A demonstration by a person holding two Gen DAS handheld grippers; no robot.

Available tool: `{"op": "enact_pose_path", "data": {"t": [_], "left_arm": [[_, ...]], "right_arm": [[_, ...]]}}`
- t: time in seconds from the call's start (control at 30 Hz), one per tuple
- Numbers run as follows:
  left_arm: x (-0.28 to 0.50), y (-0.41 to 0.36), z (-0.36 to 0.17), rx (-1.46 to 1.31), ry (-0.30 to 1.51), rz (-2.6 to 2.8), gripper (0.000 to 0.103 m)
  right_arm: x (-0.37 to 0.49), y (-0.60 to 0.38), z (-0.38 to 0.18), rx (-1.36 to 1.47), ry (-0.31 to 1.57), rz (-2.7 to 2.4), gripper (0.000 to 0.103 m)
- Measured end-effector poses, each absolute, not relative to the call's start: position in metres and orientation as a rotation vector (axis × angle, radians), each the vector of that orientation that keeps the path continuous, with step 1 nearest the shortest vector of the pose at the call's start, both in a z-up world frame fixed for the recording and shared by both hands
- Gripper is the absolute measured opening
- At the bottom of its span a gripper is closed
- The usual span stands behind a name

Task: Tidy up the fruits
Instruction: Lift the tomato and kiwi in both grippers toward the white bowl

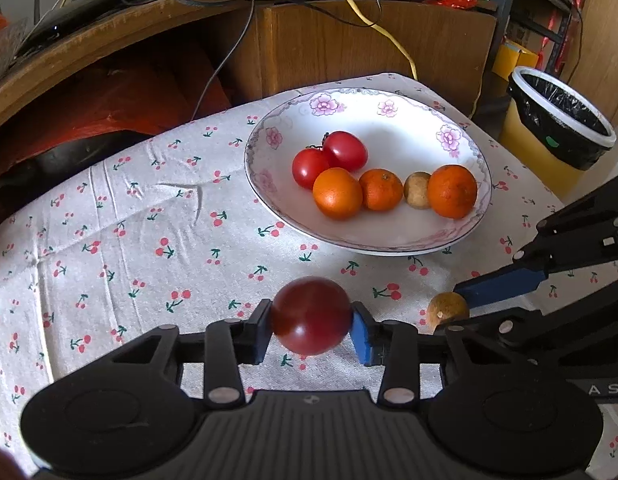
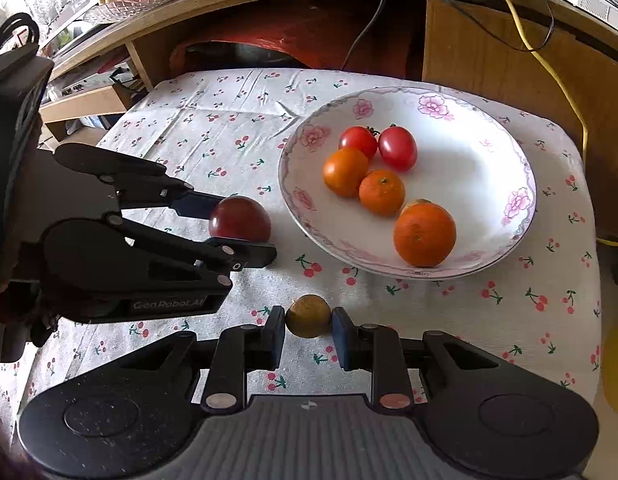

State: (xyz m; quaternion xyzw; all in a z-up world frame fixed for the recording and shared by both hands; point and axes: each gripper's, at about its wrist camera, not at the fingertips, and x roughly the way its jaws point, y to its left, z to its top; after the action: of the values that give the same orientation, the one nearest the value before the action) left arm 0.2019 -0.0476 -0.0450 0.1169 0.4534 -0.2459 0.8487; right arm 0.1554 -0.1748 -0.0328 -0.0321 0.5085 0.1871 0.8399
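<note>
Left gripper [image 1: 311, 334] has its jaws clamped on a dark red tomato [image 1: 311, 315], held just in front of the flowered plate [image 1: 389, 120]. Right gripper [image 2: 308, 330] is pinching a small brownish fruit [image 2: 308, 316] above the cherry-print cloth [image 2: 213, 128] on the desk. The plate holds two tomatoes [image 2: 397, 147] and three oranges [image 2: 424, 234].
</note>
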Motion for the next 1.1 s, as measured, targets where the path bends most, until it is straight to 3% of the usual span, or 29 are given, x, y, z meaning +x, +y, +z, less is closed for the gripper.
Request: {"op": "enact_pose_path", "data": {"t": [0.63, 1.1], "left_arm": [[0.140, -0.039, -0.035, 0.331, 1.031, -0.475, 0.048], [0.147, -0.038, -0.038, 0.284, 1.023, -0.496, 0.048]], "right_arm": [[0.141, -0.170, -0.028, -0.160, 1.096, 0.433, 0.021], [0.141, -0.170, -0.032, -0.162, 1.098, 0.438, 0.020]]}}
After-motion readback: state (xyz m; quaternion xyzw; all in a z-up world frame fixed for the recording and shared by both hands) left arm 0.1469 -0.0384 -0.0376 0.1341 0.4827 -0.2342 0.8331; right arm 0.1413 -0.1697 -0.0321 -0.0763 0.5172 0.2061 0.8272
